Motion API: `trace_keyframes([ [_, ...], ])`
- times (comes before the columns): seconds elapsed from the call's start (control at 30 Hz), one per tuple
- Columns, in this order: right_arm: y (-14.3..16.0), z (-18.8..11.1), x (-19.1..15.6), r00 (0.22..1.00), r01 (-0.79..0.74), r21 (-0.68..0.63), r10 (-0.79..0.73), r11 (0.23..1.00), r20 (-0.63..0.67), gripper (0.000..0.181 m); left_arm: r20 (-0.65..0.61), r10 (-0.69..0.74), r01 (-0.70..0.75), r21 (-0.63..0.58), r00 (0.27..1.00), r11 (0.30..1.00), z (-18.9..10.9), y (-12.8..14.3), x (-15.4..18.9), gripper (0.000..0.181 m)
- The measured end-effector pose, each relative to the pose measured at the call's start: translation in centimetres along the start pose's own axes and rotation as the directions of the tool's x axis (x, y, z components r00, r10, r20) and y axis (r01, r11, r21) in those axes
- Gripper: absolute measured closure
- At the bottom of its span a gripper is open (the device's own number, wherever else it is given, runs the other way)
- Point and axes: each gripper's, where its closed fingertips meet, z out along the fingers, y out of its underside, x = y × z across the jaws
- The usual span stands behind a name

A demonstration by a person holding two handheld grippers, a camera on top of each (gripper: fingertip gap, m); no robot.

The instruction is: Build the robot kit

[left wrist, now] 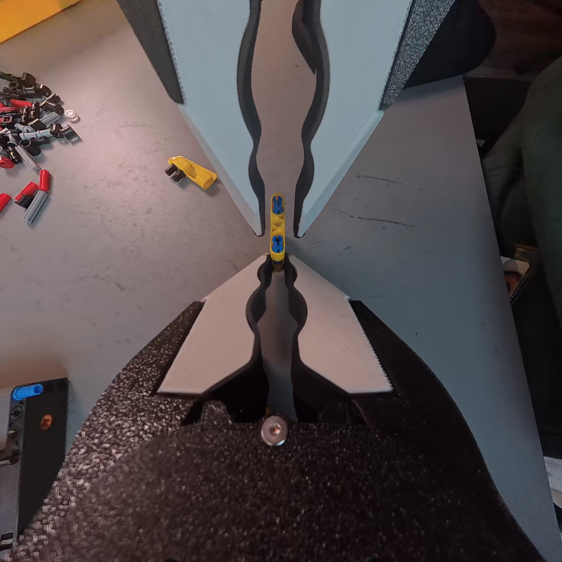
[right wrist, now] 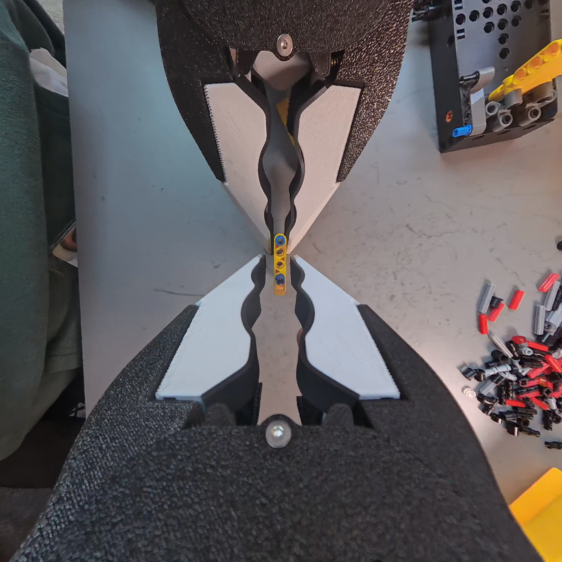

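Yellow plastic shows at the far left, the corner of a tray lying on the grey worktop. Below it is a loose heap of small pins in black, red and grey, with a few red and grey strays lying just beside it. Nearer the camera on the same side stands a black perforated block with a blue pin in its top edge; the right wrist view shows grey connectors and a yellow beam built onto that block.

Moving toward the middle, a yellow angled piece with two black pins at one end lies flat on the worktop, apart from the heap and near the upper tool's finger.

In the centre, the thin yellow beam is held off the worktop, standing on end between the two tools, which meet tip to tip. It carries two blue pins, with empty holes between them. The left tool is closed on the beam's near end, pinching it at the very tips. The right tool comes from the opposite side with its jaws parted: the fingers straddle the beam's free end, and a sliver of gap shows on either side, so it is around the beam, not gripping it.

At the right, the worktop ends, and a person's dark green clothing fills the margin.
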Motion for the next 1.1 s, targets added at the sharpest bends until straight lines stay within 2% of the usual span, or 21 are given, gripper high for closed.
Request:
trace_keyframes([
  [0.1, 0.0, 0.0, 0.1, 1.0, 0.01, 0.009, -0.01, 1.0, -0.018, 0.174, 0.004, 0.003, -0.003, -0.001, 1.0, 1.0, 0.0, 0.0, -0.1, 0.175],
  [0.53, 0.2, 0.0, 0.3, 0.999, 0.026, -0.119, -0.032, 0.993, -0.044, 0.175, 0.082, 0.071, -0.067, -0.045, 0.994, 0.997, -0.3, -0.1, -0.5, 0.176],
  [0.67, 0.9, -0.6, 0.4, 0.999, 0.007, -0.142, -0.014, 0.99, -0.048, 0.175, 0.092, 0.061, -0.06, -0.016, 0.994, 0.998, -0.7, -0.9, -0.5, 0.176],
  [1.1, 0.6, -0.5, 0.6, 0.995, -0.078, -0.002, 0.078, 0.997, -0.068, 0.175, 0.095, 0.053, -0.053, -0.003, 0.994, 0.999, -0.8, -1.0, -0.6, 0.176],
])
